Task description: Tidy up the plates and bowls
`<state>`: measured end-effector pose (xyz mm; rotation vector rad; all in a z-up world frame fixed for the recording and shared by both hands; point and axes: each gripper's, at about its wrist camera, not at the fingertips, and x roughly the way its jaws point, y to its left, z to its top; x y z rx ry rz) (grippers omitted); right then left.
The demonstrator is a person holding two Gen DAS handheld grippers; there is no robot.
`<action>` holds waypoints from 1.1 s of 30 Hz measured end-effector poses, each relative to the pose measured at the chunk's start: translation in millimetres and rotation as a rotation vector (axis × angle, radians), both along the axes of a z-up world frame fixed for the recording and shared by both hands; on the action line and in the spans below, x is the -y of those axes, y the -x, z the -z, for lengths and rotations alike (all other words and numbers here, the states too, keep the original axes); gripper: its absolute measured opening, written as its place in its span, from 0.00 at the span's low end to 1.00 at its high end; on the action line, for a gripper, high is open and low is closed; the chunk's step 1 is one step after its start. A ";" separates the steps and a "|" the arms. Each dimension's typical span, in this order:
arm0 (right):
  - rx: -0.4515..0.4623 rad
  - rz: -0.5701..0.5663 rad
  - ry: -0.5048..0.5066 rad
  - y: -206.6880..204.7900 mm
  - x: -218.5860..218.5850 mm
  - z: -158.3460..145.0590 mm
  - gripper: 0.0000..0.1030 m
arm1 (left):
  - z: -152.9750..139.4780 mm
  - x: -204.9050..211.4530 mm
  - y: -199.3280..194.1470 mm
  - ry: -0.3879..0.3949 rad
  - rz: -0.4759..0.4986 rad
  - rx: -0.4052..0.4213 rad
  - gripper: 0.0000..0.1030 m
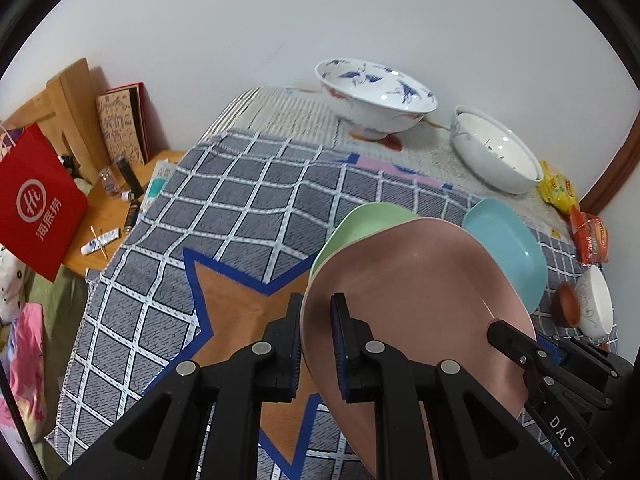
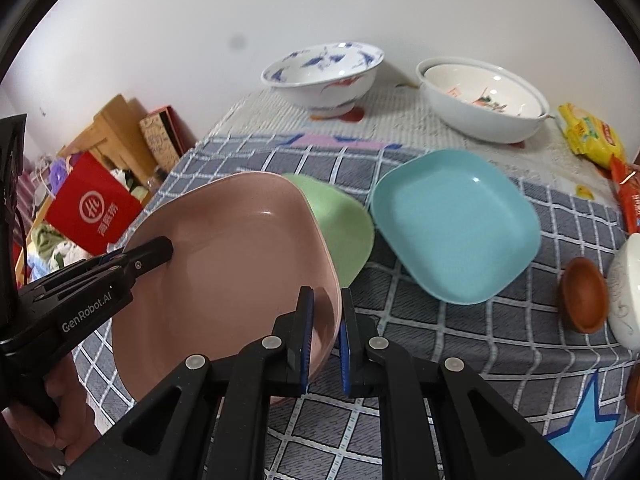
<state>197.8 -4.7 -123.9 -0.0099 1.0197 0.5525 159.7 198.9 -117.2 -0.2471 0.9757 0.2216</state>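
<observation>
Both the left gripper and right gripper clench the pink plate; green plate at its 2 o'clock.

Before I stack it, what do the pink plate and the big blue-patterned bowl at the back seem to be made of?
The pink plate, pinched at its rim by both the left gripper and right gripper, looks like plastic or melamine: uniform matte colour, thin rim, only a soft highlight. The blue-patterned bowl looks like glazed ceramic or porcelain: glossy white, painted birds, a foot ring. Neither is certain by look alone.
</observation>
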 end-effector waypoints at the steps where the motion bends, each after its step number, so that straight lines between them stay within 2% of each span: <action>1: -0.007 -0.006 0.005 -1.8 -2.1 2.8 0.11 | 2.3 -1.0 -1.3 0.004 -0.004 -0.006 0.13; 21: -0.024 -0.071 0.065 -65.0 -18.8 24.6 0.14 | 20.7 0.6 -45.1 -0.002 -0.010 -0.045 0.13; 30: 0.067 -0.125 0.153 -72.2 -29.7 27.2 0.16 | 23.9 3.6 -44.7 -0.019 0.008 -0.057 0.13; 33: 0.101 -0.143 0.177 -72.4 -35.2 28.8 0.18 | 21.4 2.5 -41.1 -0.039 0.003 -0.052 0.18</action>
